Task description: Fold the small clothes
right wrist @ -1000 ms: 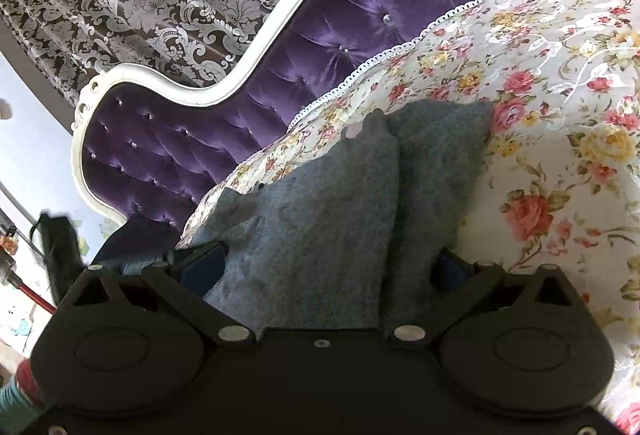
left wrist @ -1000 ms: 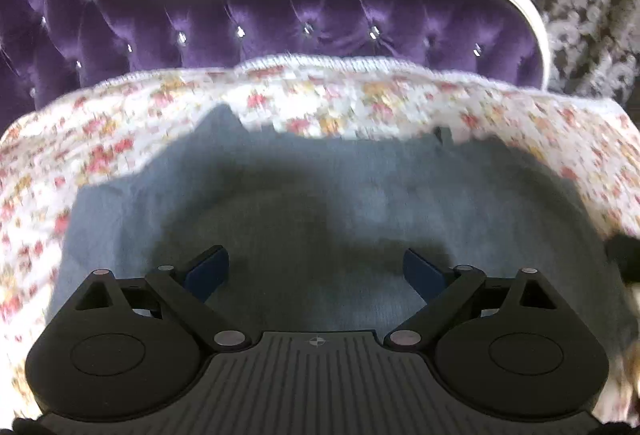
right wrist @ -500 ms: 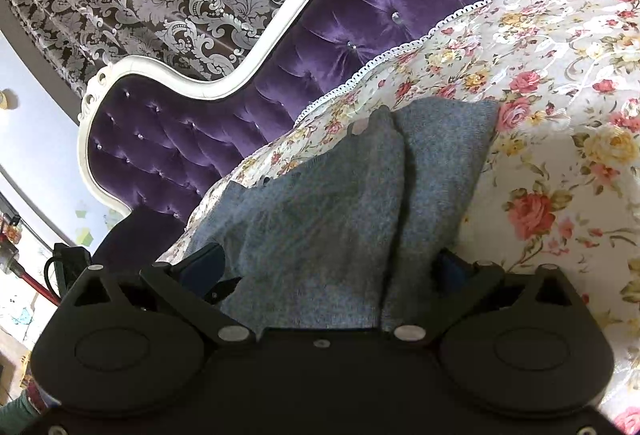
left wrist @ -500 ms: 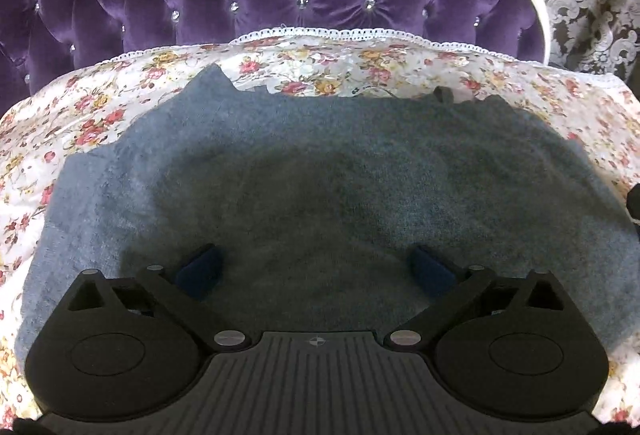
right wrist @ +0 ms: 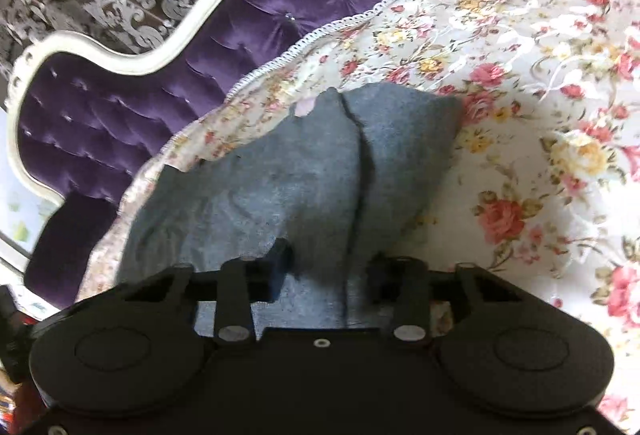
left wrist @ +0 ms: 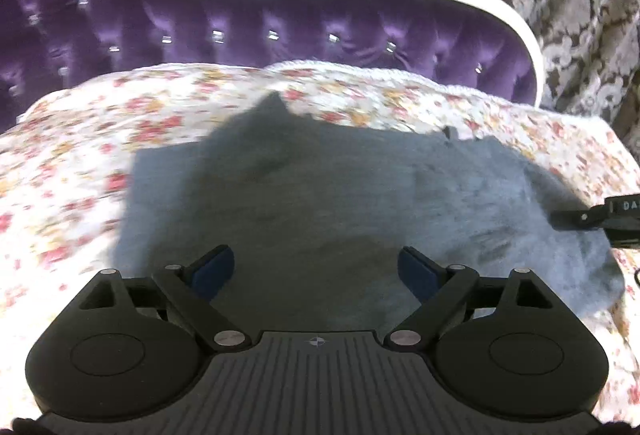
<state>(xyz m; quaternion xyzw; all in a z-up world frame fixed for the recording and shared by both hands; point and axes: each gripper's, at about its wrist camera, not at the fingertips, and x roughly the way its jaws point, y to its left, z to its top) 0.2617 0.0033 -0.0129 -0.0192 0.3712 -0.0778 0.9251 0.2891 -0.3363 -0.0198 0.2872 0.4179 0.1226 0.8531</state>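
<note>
A grey-blue fleecy garment [left wrist: 340,187] lies spread on a floral bedspread [left wrist: 80,155]. My left gripper [left wrist: 316,263] hovers over its near part. The jaws are wide and closing slightly, and the blue pads are clear of the cloth beneath. In the right wrist view the garment [right wrist: 280,175] shows a lengthwise fold and a small pink label [right wrist: 304,107] at its far edge. My right gripper [right wrist: 328,267] is on the garment's near edge. Its jaws are closing with a ridge of cloth between the fingers, still some way apart.
A purple tufted headboard [left wrist: 280,35] with a white frame rises behind the bed, patterned curtains beyond it. A black piece of gear [left wrist: 600,219] pokes in at the right edge over the garment. Bare floral bedspread [right wrist: 520,115] stretches right of the garment.
The right jaws went from wide open to half closed, bunching cloth between them. The left gripper shifted leftward and back; more bedspread shows on the left, and the view is blurred.
</note>
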